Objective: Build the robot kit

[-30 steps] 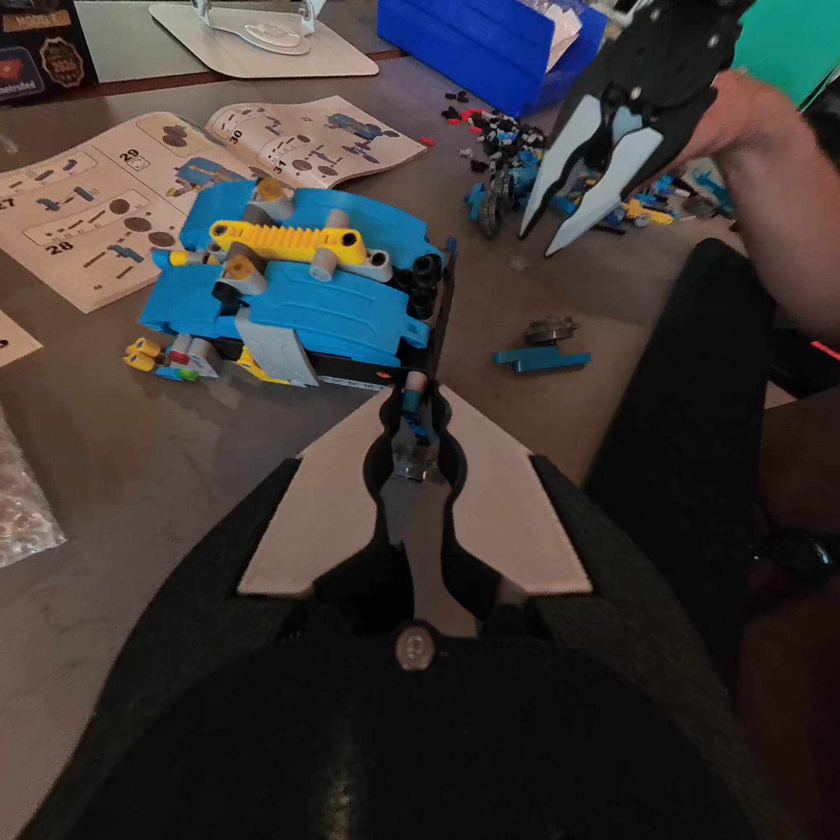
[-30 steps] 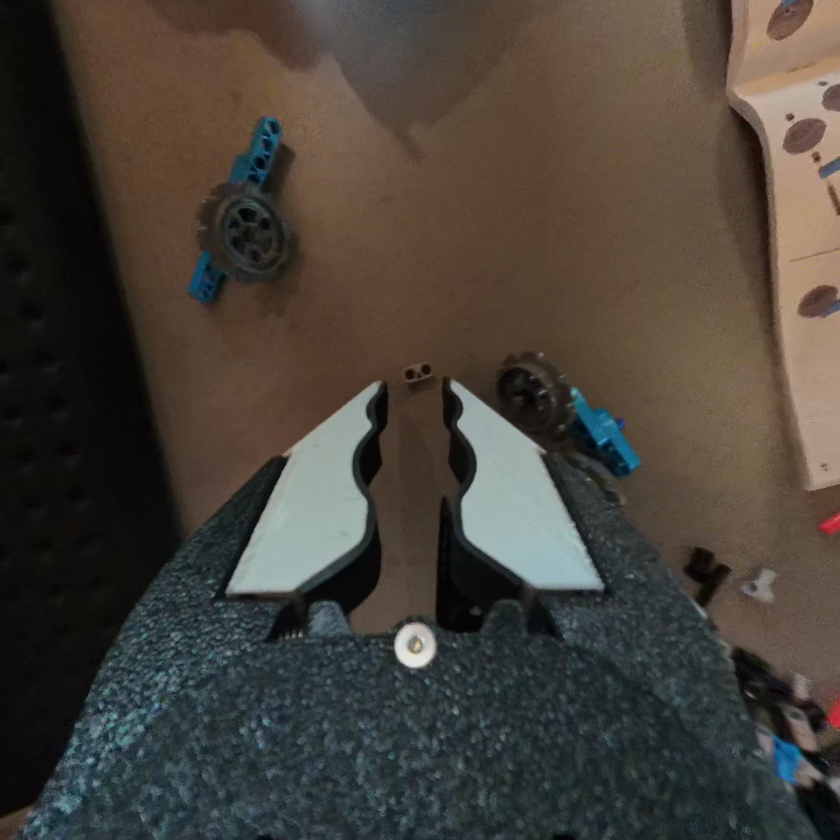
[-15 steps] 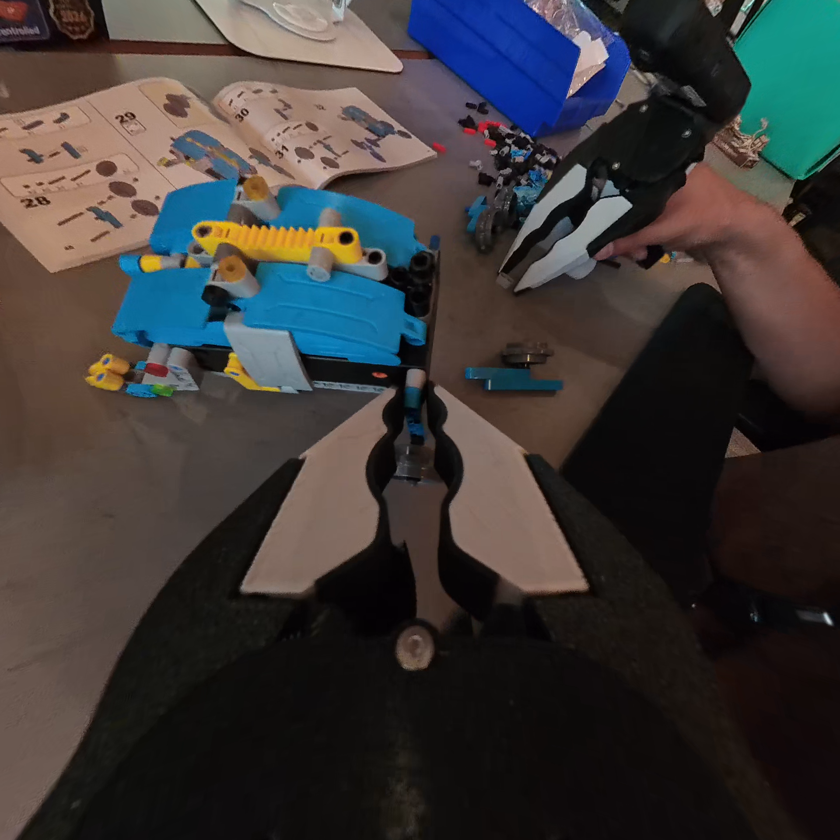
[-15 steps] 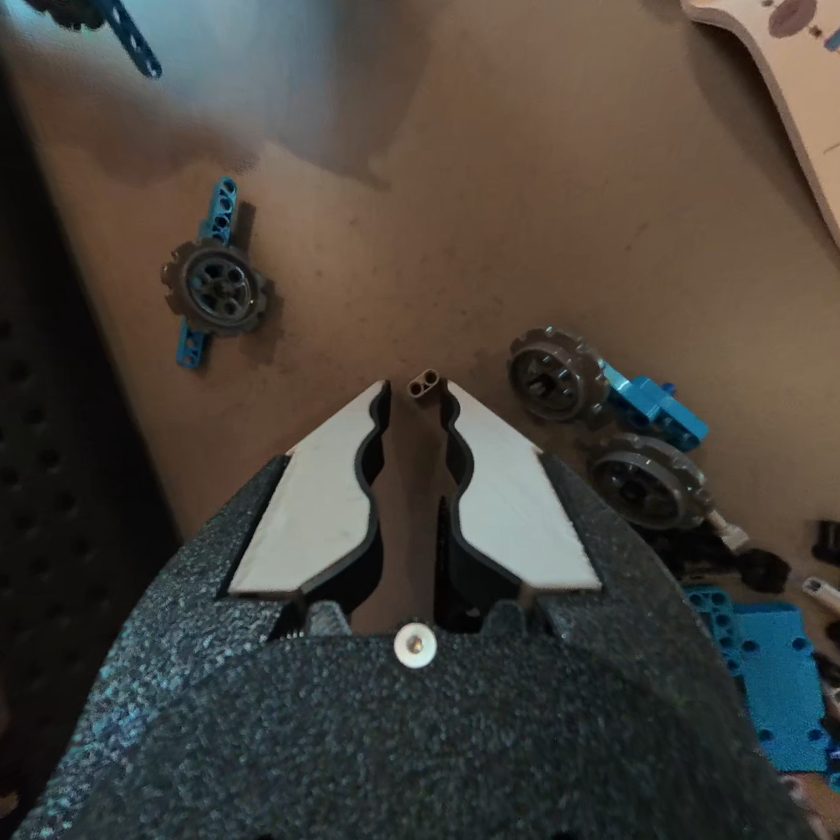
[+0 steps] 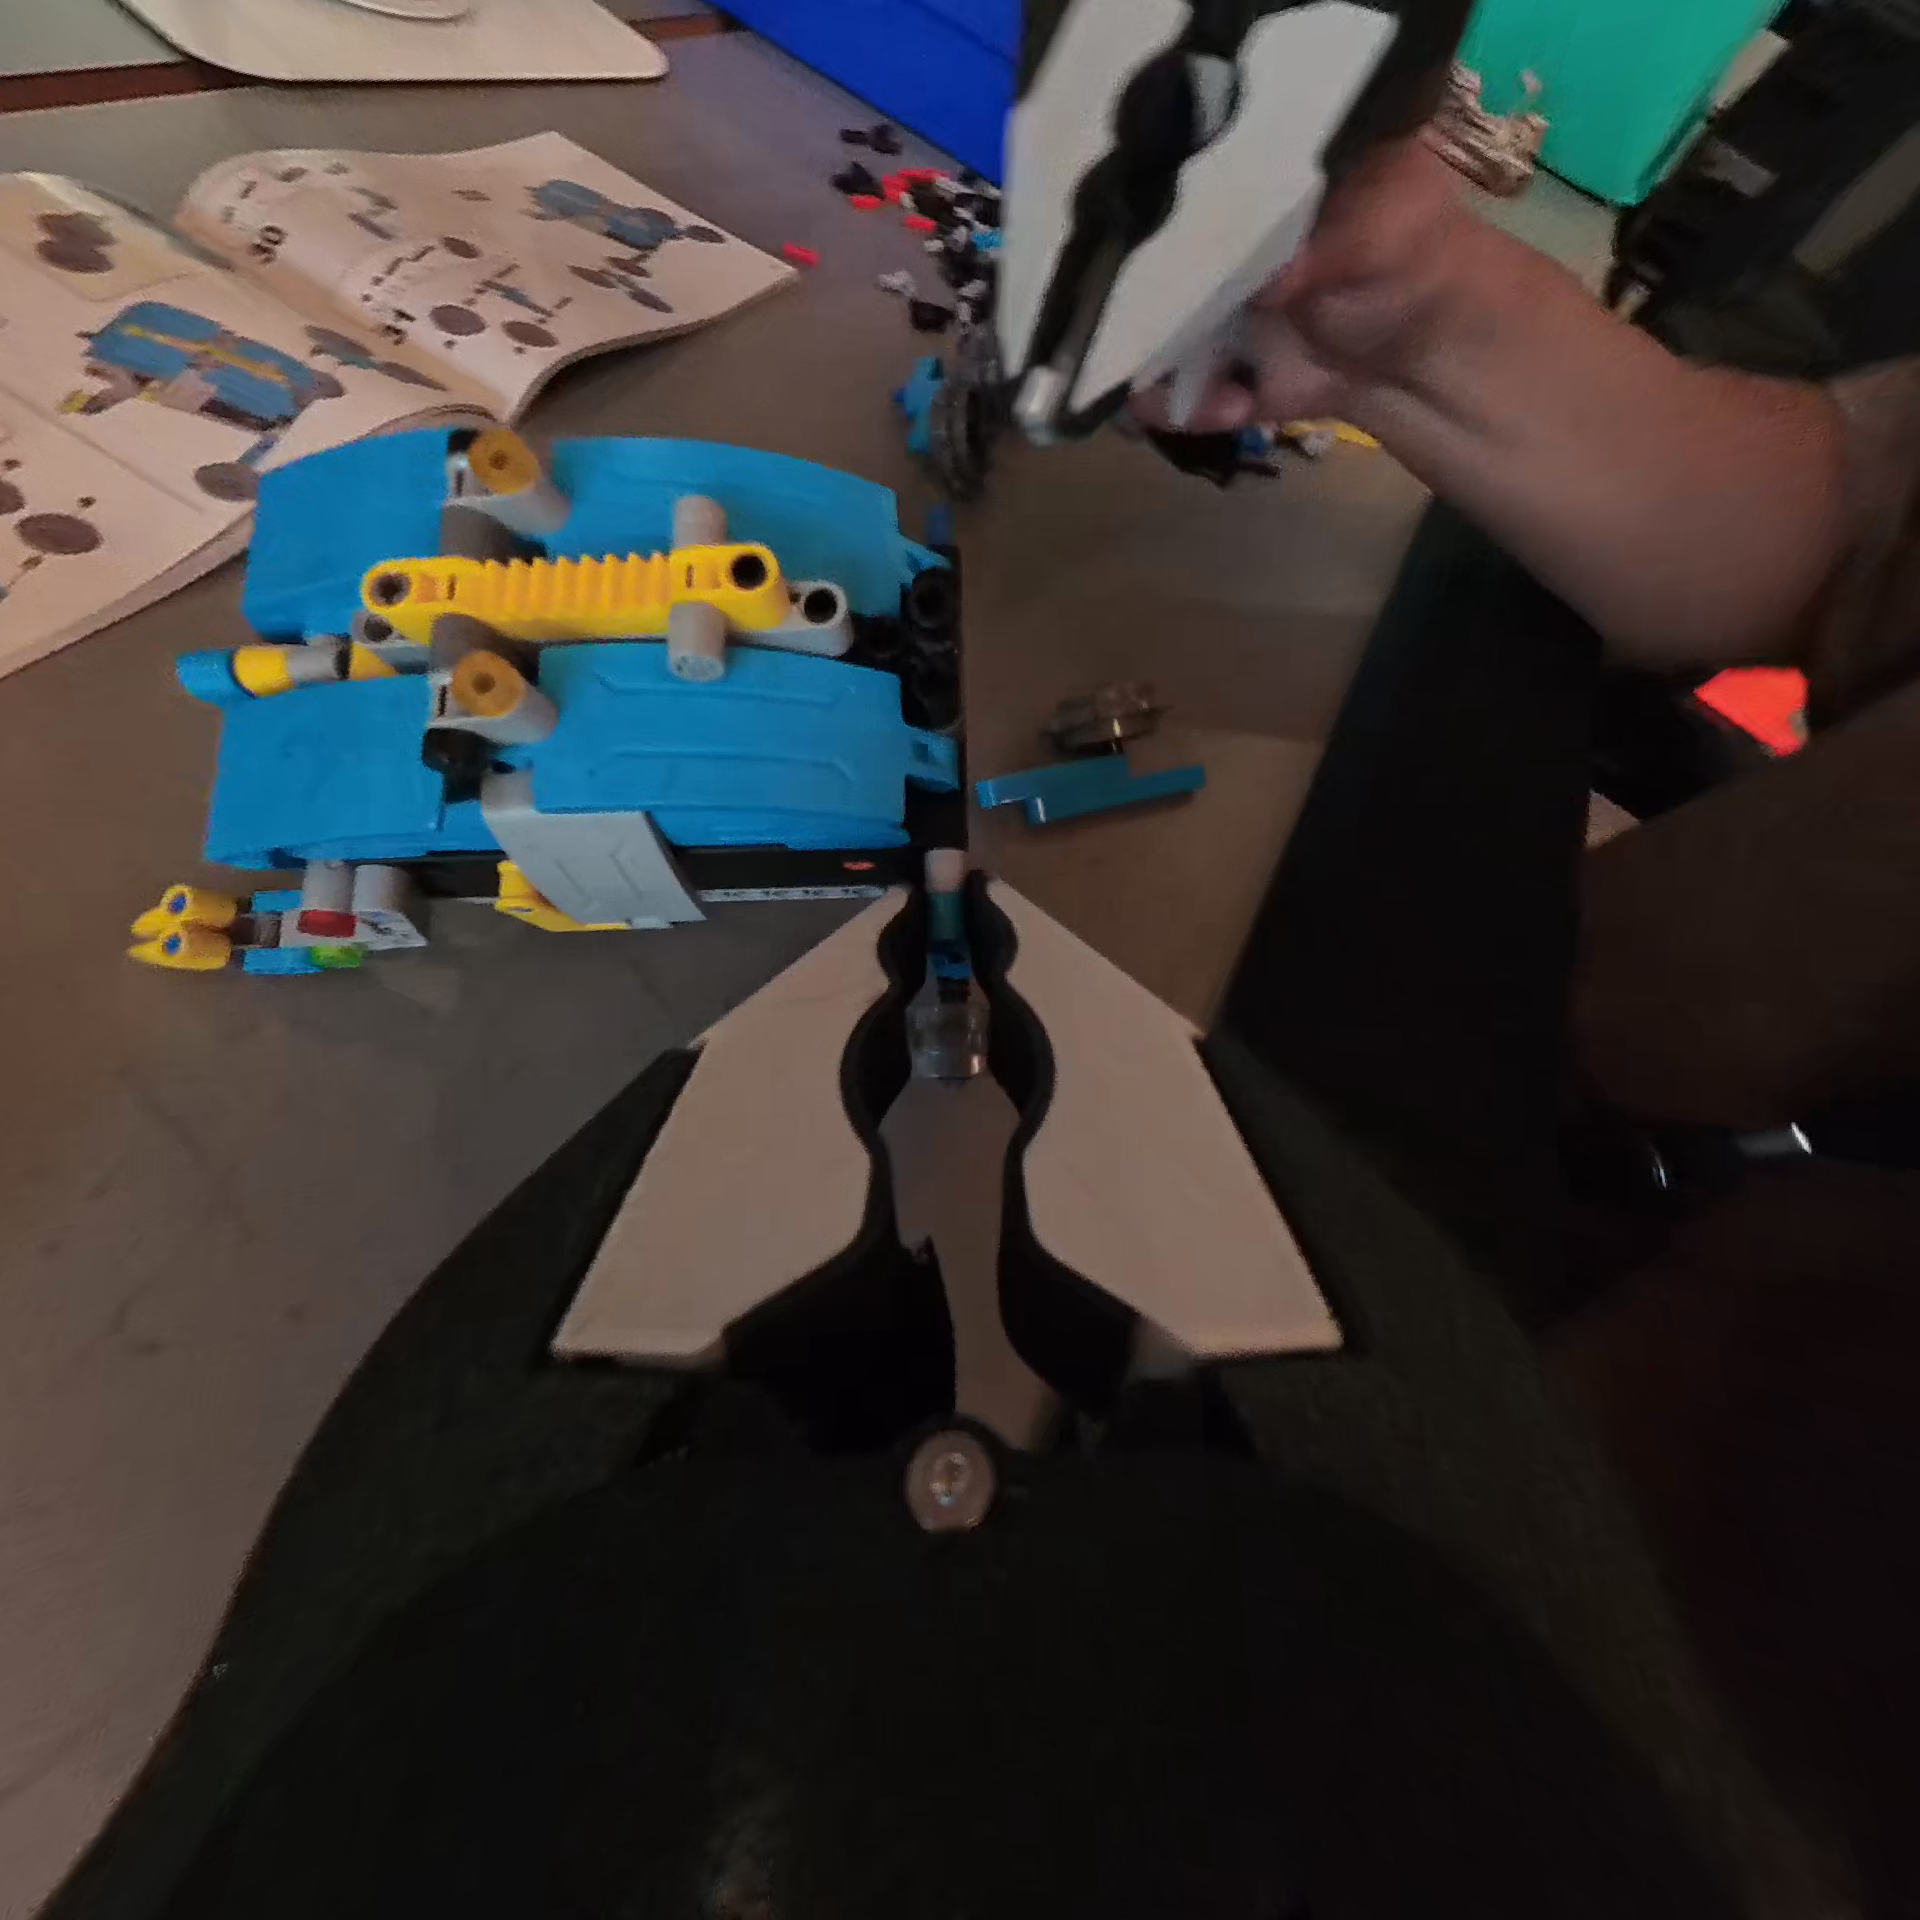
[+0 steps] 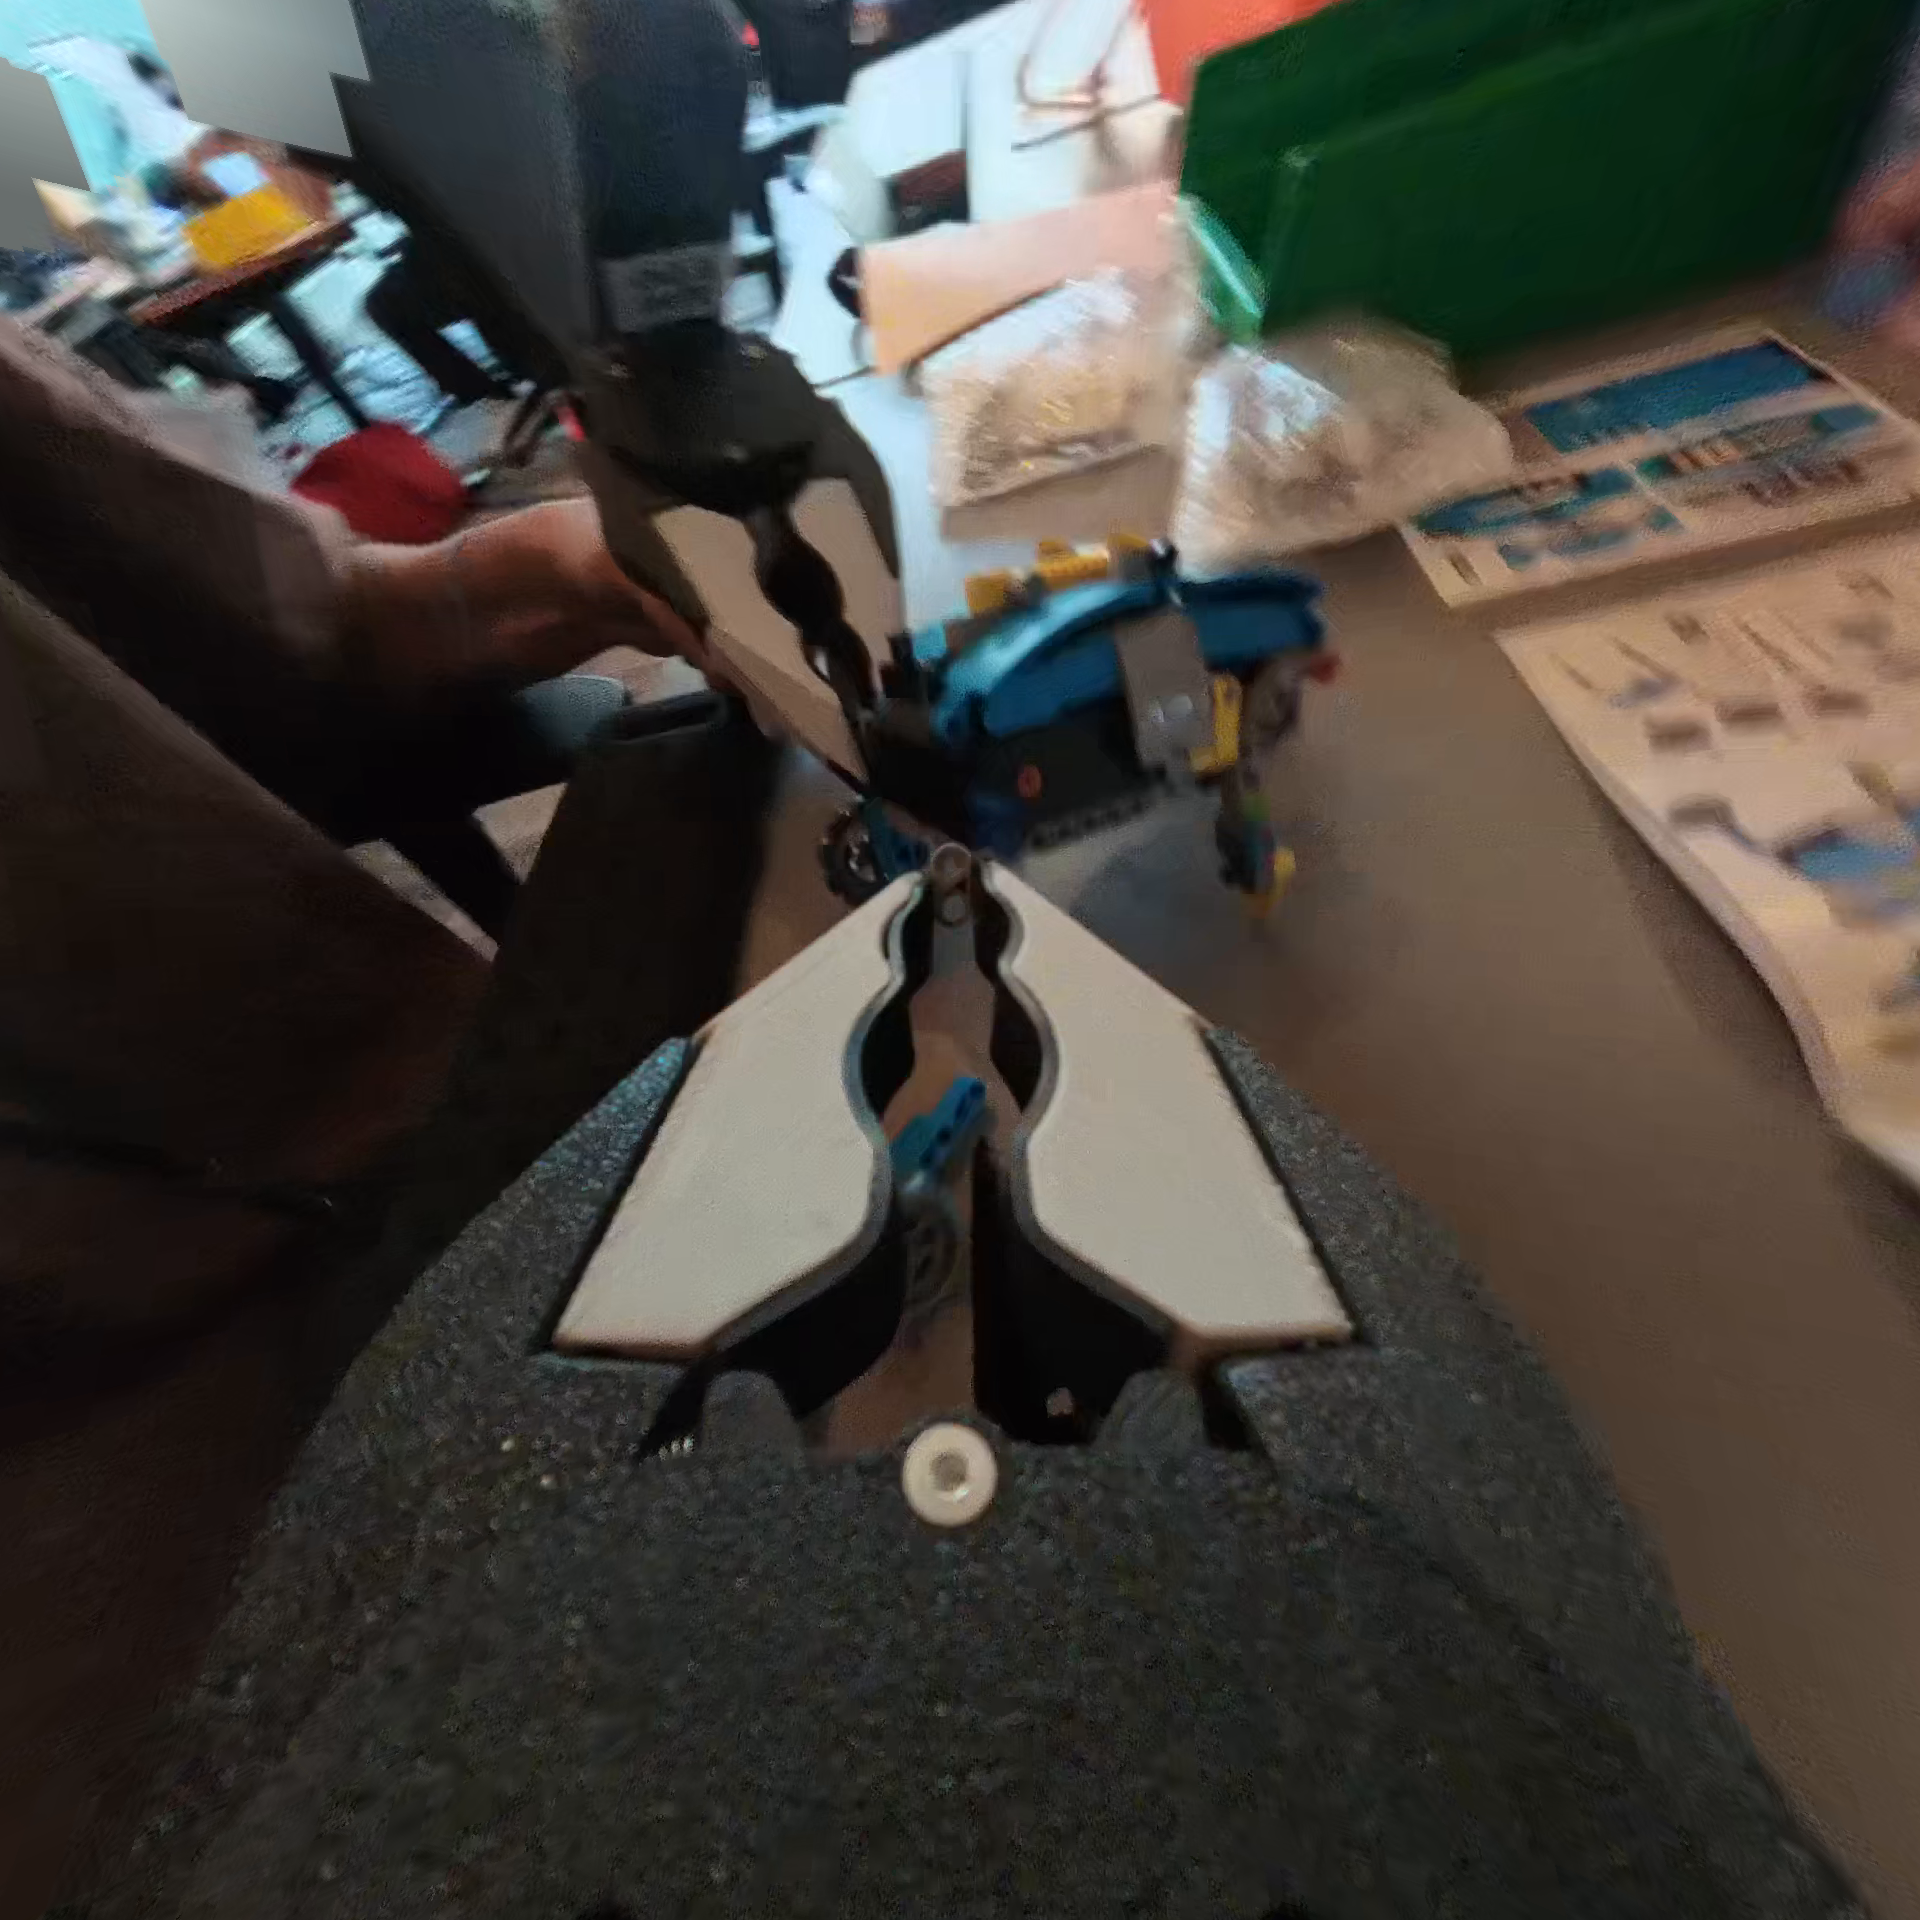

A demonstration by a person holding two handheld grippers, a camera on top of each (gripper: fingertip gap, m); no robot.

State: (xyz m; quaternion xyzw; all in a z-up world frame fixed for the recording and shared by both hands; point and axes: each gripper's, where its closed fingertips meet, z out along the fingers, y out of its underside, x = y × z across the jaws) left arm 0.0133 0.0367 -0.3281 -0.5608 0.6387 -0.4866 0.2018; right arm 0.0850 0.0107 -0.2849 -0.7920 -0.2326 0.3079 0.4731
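Note:
A blue and yellow toy vehicle model (image 5: 582, 675) lies on the brown table (image 5: 312, 1143). My left gripper (image 5: 943, 888) is shut on a small teal and clear pin piece (image 5: 945, 966) at the model's rear corner. My right gripper (image 6: 951, 878) is shut on a small grey two-hole connector (image 6: 949, 883), held in the air just short of the model (image 6: 1101, 675). It shows in the left wrist view (image 5: 1049, 405) above the table, beyond the model, held by a hand. The left gripper (image 6: 868, 743) shows in the right wrist view at the model's end.
An open instruction booklet (image 5: 364, 270) lies behind the model. A grey gear (image 5: 1107, 717) and a blue beam (image 5: 1091, 790) lie right of it. Loose parts (image 5: 935, 208) sit by a blue bin (image 5: 904, 62). Plastic bags (image 6: 1299, 436) and a green container (image 6: 1558, 156) stand beyond. Spacing between my two grippers at the tips: around 10 cm.
My right gripper shut on the grey connector on the table, lifted it and swung round to face the model. My left gripper kept its hold at the model.

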